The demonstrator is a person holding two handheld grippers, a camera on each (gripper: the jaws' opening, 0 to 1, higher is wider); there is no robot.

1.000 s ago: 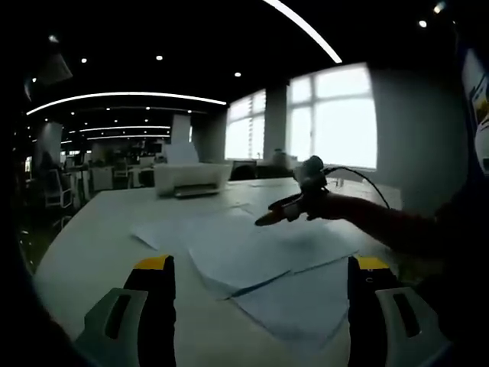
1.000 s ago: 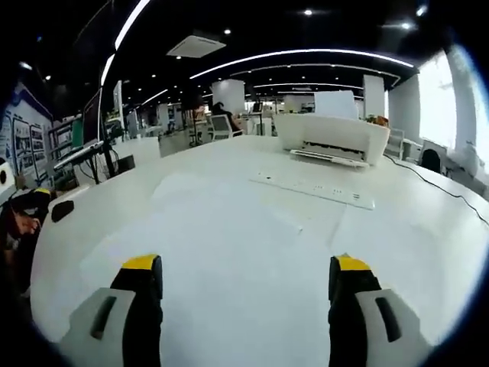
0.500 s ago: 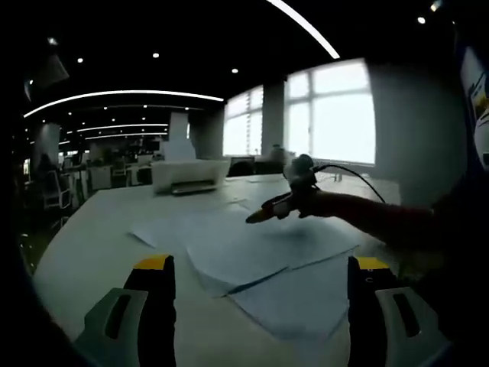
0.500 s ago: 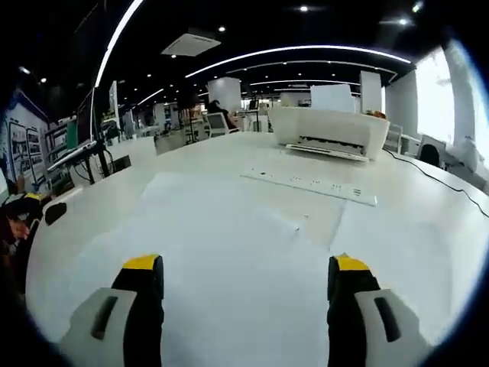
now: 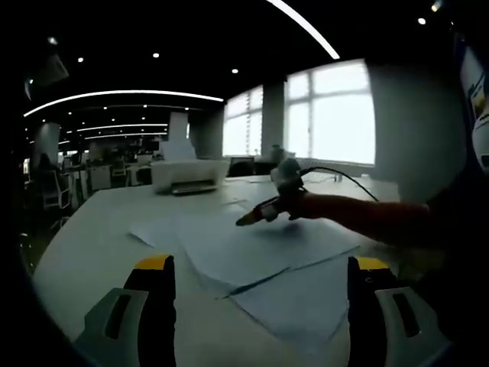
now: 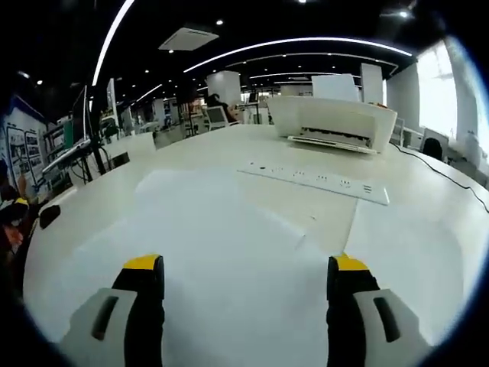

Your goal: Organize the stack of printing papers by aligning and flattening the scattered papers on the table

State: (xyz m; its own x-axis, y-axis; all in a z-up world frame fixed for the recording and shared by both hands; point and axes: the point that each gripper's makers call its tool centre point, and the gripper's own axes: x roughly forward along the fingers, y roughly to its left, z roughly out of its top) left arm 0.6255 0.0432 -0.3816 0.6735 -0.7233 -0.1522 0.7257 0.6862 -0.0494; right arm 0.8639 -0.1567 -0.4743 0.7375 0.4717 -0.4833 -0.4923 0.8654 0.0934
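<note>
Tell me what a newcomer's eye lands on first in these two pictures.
In the left gripper view, the scattered papers fan out overlapping across the white table, with the right claw reaching over them from the right on a person's arm. Beyond them a white printer sits at the far side of the table, a power strip lying in front of it. The left claw stands open in the foreground.

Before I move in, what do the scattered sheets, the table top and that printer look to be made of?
The sheets look like thin matte printing paper: flat, overlapping, sharp straight edges. The table top seems a smooth white laminate or painted board with a soft sheen; which one is unclear. The printer looks like white moulded plastic, with rounded corners and a slotted front.
</note>
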